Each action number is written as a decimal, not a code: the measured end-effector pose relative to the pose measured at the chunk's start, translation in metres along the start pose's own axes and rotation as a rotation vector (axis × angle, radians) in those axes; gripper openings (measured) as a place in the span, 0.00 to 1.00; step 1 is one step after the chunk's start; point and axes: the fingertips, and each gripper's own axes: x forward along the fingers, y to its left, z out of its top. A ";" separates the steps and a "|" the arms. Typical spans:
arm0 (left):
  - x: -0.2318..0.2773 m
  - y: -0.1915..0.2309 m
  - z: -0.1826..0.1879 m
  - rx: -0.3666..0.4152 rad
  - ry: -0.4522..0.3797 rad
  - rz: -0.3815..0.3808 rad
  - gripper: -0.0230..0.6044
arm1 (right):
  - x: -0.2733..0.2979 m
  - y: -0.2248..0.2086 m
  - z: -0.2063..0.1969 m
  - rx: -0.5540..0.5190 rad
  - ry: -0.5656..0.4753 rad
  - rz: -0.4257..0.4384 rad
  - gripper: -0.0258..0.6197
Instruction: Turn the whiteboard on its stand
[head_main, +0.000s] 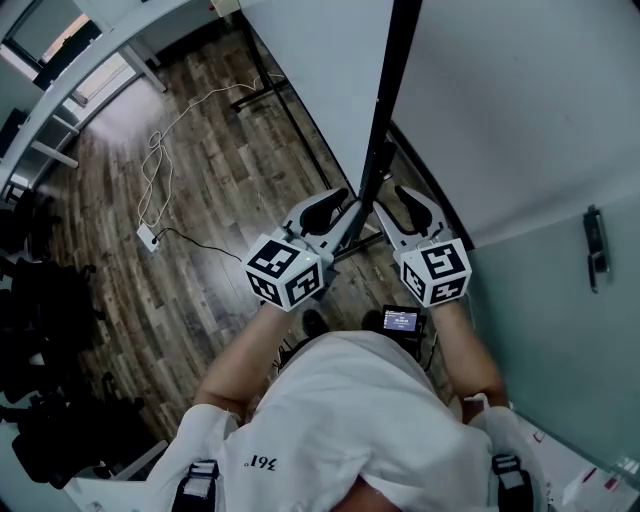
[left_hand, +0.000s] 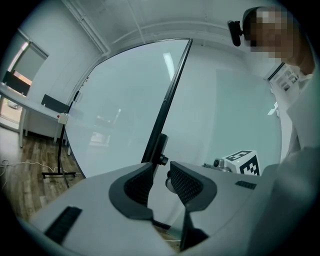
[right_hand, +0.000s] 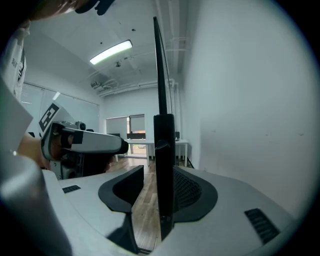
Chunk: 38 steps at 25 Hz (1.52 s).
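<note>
The whiteboard (head_main: 520, 110) stands upright, its black vertical edge (right_hand: 158, 75) between the parted fingers (right_hand: 192, 192) of the right gripper (right_hand: 155, 192), not clamped, while the left gripper (left_hand: 160, 182), likewise open and empty, sits just left of it.

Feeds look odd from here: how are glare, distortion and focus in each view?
Head view: evenly lit, whiteboard edge sharp, pale sheen on the floor. Left gripper view: heavy fisheye, dark corners, a ceiling light mirrored on the board face, mosaic patch top right. Right gripper view: fisheye too; the edge, close inside the open right claw, is dark but crisp; ceiling lamp bright.
</note>
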 end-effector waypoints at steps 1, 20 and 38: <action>0.004 0.001 0.002 0.003 -0.001 0.000 0.19 | 0.004 -0.001 0.000 -0.002 0.003 0.001 0.33; 0.054 0.007 0.010 0.086 0.054 -0.005 0.21 | 0.058 -0.012 -0.010 -0.068 0.078 -0.027 0.36; 0.062 0.000 0.028 0.119 0.007 -0.014 0.21 | 0.087 -0.005 -0.004 -0.114 0.080 0.048 0.35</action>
